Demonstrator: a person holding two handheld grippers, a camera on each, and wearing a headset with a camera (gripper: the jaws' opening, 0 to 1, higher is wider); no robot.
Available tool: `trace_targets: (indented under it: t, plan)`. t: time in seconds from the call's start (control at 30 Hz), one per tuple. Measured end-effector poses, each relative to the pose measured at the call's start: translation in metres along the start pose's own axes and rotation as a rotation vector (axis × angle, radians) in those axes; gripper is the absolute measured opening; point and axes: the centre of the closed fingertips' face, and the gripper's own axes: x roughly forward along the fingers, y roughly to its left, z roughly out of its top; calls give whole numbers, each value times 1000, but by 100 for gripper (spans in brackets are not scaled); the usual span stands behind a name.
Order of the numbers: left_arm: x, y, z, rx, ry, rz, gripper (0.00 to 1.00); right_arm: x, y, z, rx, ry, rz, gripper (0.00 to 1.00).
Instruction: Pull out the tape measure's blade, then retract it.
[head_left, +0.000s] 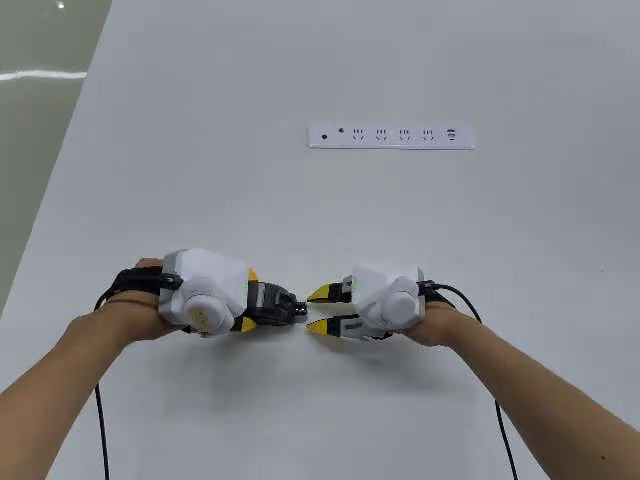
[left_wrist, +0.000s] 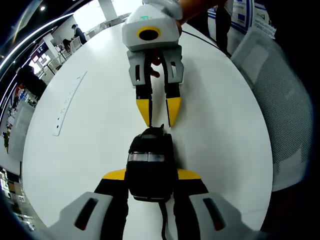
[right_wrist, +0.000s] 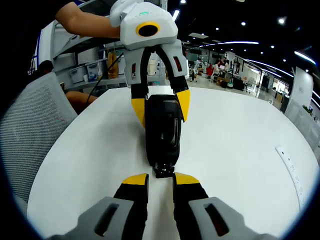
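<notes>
A black tape measure (head_left: 272, 303) lies low over the white table (head_left: 300, 200), with my left gripper (head_left: 250, 300) shut on its case. In the left gripper view the case (left_wrist: 150, 160) sits clamped between the yellow-tipped jaws of that gripper (left_wrist: 151, 175). The blade is inside the case, and its small end hook (right_wrist: 164, 171) points at my right gripper (right_wrist: 161, 179). That gripper is open, its yellow tips either side of the hook without closing on it. The right gripper (left_wrist: 159, 112) faces the left one (right_wrist: 161, 107) head on.
A white power strip (head_left: 390, 135) lies flat further back on the table. The table's left edge (head_left: 60, 160) runs along a grey floor. A grey mesh chair (left_wrist: 280, 100) stands beside the table. Black cables (head_left: 500, 440) trail from both grippers toward me.
</notes>
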Motion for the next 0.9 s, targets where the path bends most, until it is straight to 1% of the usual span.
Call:
trace_targets:
  t: [0.2, 0.33, 0.53, 0.9]
  plan:
    - [1, 0, -1, -1, -3, -3, 29, 3, -2, -6, 7, 11, 0, 19]
    - [2, 0, -1, -2, -7, -5, 29, 6, -5, -3, 15, -2, -2, 20]
    - [3, 1, -2, -2, -7, -6, 29, 8, -4, -1, 20, -11, 8, 18]
    - [0, 0, 0, 0, -8, -7, 29, 10, -5, 1, 22, -25, 19, 15]
